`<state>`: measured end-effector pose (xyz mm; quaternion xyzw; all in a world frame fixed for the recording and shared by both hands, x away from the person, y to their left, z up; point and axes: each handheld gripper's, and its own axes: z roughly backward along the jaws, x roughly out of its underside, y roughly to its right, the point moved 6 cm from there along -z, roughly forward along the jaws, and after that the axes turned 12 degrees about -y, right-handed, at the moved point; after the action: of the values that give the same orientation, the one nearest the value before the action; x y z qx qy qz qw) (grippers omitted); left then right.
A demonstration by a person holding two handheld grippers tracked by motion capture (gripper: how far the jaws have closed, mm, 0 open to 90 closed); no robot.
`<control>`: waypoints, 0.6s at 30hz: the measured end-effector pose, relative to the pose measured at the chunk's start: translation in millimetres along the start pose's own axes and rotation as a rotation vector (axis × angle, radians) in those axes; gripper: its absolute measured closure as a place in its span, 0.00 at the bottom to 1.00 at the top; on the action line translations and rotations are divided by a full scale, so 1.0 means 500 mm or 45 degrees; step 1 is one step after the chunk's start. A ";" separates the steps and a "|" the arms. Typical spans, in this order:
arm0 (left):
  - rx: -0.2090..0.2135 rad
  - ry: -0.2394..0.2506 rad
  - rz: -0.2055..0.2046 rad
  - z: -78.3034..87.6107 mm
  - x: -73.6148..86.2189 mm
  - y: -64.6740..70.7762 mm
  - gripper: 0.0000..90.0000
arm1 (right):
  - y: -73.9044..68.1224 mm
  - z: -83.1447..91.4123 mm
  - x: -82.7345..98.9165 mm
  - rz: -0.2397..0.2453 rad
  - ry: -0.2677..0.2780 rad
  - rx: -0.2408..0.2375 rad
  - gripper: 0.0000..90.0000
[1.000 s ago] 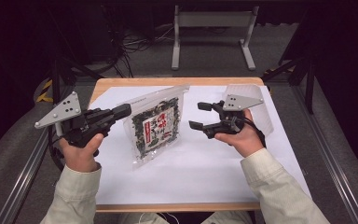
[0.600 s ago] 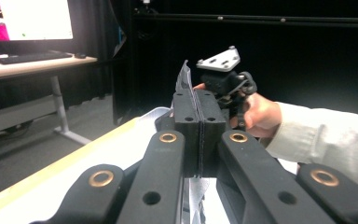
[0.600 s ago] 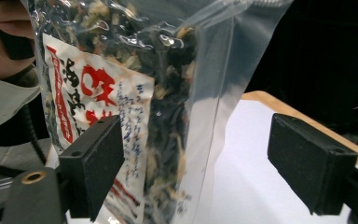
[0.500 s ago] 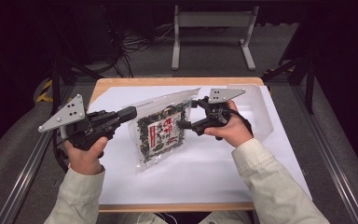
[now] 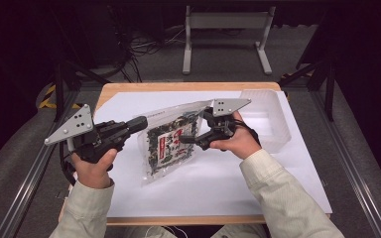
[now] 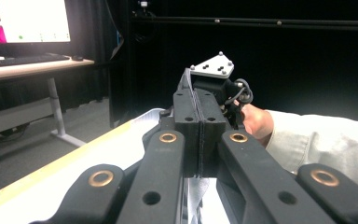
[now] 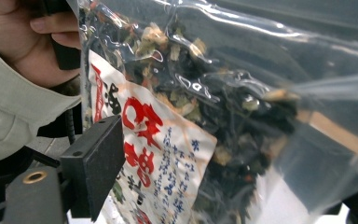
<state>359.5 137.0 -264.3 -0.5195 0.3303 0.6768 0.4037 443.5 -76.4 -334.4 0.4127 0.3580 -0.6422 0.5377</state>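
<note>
Wooden table [image 5: 188, 87], white sheet [image 5: 218, 188], perhaps paper.

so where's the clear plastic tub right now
In the high view the clear plastic tub sits at the table's far right on the white sheet, just beyond the right claw and the snack bag.

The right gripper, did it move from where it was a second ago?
Yes. The right gripper has slid left across the white sheet, away from the clear plastic tray, and now reaches the bag of dried food.

Clear bag [image 5: 171, 141] of dark dried mix; upright, labelled, raised
</note>
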 end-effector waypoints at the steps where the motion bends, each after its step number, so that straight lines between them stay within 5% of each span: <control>1: -0.005 0.005 0.002 0.002 0.000 0.000 1.00 | -0.001 -0.001 0.000 -0.001 -0.001 -0.005 0.23; 12: -0.022 0.045 0.030 0.016 0.002 -0.008 1.00 | -0.033 -0.004 0.001 0.016 -0.034 -0.122 0.50; 16: -0.023 0.046 0.035 0.016 0.003 -0.011 1.00 | -0.052 0.000 -0.001 0.056 -0.065 -0.185 0.73; 18: -0.023 0.042 0.040 0.015 0.003 -0.011 1.00 | -0.057 0.000 -0.001 0.061 -0.081 -0.197 0.76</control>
<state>361.0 146.3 -264.3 -0.5290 0.3388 0.6775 0.3826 415.6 -71.8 -333.5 0.3579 0.3794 -0.6124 0.5941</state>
